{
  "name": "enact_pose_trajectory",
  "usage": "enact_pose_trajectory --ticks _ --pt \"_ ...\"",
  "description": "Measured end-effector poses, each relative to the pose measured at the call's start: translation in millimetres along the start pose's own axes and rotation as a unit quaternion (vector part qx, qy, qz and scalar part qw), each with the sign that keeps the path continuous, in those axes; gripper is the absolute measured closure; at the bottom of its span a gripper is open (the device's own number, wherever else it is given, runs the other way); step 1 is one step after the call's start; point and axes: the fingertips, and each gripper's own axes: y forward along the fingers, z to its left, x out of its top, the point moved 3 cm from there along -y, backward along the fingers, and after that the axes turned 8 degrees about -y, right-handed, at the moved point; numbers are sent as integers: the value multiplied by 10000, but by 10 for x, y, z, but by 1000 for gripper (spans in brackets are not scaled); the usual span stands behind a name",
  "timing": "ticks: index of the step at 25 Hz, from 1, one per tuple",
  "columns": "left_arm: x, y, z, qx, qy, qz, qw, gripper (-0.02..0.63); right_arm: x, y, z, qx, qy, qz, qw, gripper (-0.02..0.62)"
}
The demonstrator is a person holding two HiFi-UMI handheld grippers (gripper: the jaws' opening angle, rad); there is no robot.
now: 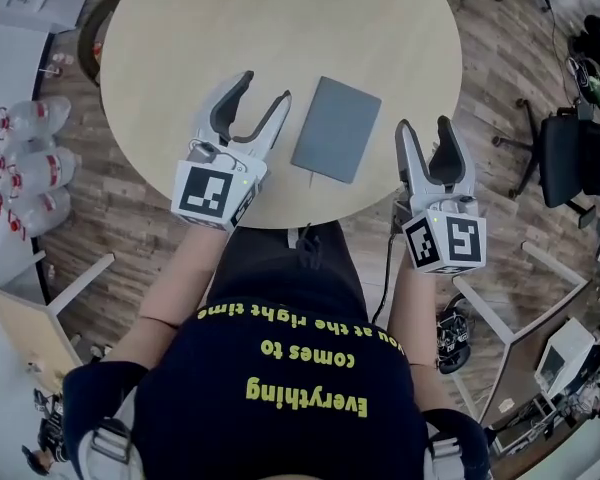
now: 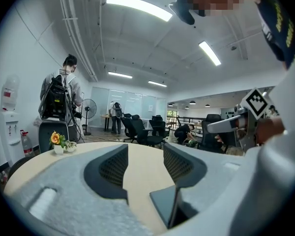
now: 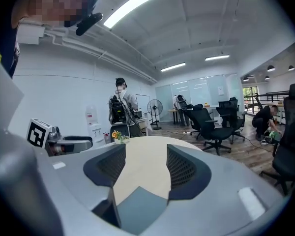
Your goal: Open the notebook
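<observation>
A closed grey notebook (image 1: 336,128) lies flat near the front edge of the round wooden table (image 1: 280,28). My left gripper (image 1: 265,93) rests on the table just left of it, jaws open and empty. On the other side my right gripper (image 1: 422,128) hovers at the table's edge, also open with nothing between the jaws. In the left gripper view a corner of the notebook (image 2: 162,205) shows low between the jaws of that gripper (image 2: 145,163). The right gripper view has the notebook (image 3: 140,208) low between the right gripper's (image 3: 145,166) jaws.
A small flower pot (image 2: 58,142) stands at the table's far side. Water bottles (image 1: 25,158) lie on the floor at the left. Black office chairs (image 1: 570,153) stand to the right, and people stand in the room behind.
</observation>
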Motion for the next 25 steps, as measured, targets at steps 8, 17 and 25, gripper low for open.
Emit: enact_pose_trajectory --ticks 8,17,25 --pt "-523 149 1 -54 -52 450 9990 383 -777 127 72 351 676 697 9947 403" --pt "-1214 264 -60 -189 -200 1076 9938 383 -1822 226 268 452 1027 2000 9734 391" --pt "-1772 303 -69 -212 -211 1760 9839 383 -2405 231 295 405 1468 2653 9521 419"
